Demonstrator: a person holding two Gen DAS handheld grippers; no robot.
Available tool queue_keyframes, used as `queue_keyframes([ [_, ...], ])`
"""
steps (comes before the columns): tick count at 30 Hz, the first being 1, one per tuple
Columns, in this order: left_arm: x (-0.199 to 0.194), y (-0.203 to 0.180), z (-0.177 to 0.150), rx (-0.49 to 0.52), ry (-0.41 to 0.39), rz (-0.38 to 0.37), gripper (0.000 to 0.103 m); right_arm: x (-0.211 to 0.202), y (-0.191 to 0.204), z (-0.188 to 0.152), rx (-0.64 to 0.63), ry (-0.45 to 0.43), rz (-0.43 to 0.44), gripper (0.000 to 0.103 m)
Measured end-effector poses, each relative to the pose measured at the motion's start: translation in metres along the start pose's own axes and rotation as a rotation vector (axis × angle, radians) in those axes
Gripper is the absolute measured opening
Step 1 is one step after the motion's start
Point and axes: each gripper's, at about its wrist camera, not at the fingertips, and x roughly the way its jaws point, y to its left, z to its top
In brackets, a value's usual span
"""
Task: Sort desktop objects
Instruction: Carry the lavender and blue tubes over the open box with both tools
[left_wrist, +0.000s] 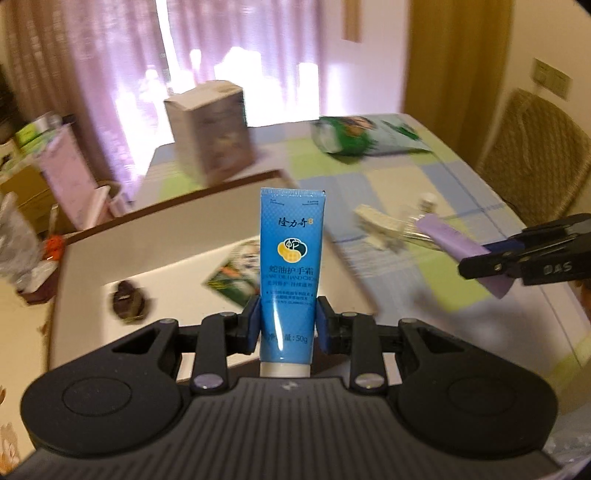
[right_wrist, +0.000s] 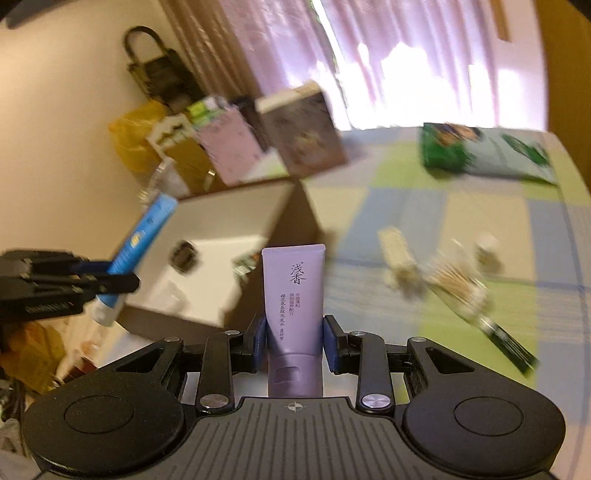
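My left gripper (left_wrist: 287, 325) is shut on a blue hand-cream tube (left_wrist: 290, 258), cap toward the camera, held above an open white-lined box (left_wrist: 96, 258). In that box lie a dark round object (left_wrist: 127, 301) and a green printed packet (left_wrist: 236, 273). My right gripper (right_wrist: 294, 345) is shut on a lilac tube (right_wrist: 293, 295), also lifted over the table near the box's corner. The left wrist view shows the right gripper (left_wrist: 476, 264) with the lilac tube (left_wrist: 454, 240) at the right. The right wrist view shows the left gripper (right_wrist: 122, 282) with the blue tube (right_wrist: 142, 232) at the left.
On the checked tablecloth (left_wrist: 406, 184) lie a beige clip (right_wrist: 397, 251), a pack of cotton swabs (right_wrist: 461, 288), a small bottle (right_wrist: 487, 247) and a green snack bag (right_wrist: 480, 153). A tall carton (left_wrist: 210, 129) stands behind the box. A wicker chair (left_wrist: 539, 147) is at the right.
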Motion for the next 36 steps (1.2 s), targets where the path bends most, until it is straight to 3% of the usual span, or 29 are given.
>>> queue_keyframes([
  [8,-0.003,0.069,0.004,-0.041,-0.016,0.081,0.026,0.056,0.063,0.047,-0.084,-0.04,0.081,0.034],
  [17,0.033,0.126,-0.001,-0.036,0.066,0.115,0.026,0.133,0.099,0.061,-0.095,0.055,0.052,0.034],
  [25,0.078,0.147,0.005,-0.017,0.139,0.054,0.026,0.176,0.099,0.061,-0.048,0.128,-0.041,0.034],
  [36,0.154,0.146,0.023,-0.025,0.243,-0.031,0.026,0.194,0.085,0.064,-0.016,0.163,-0.129,0.034],
])
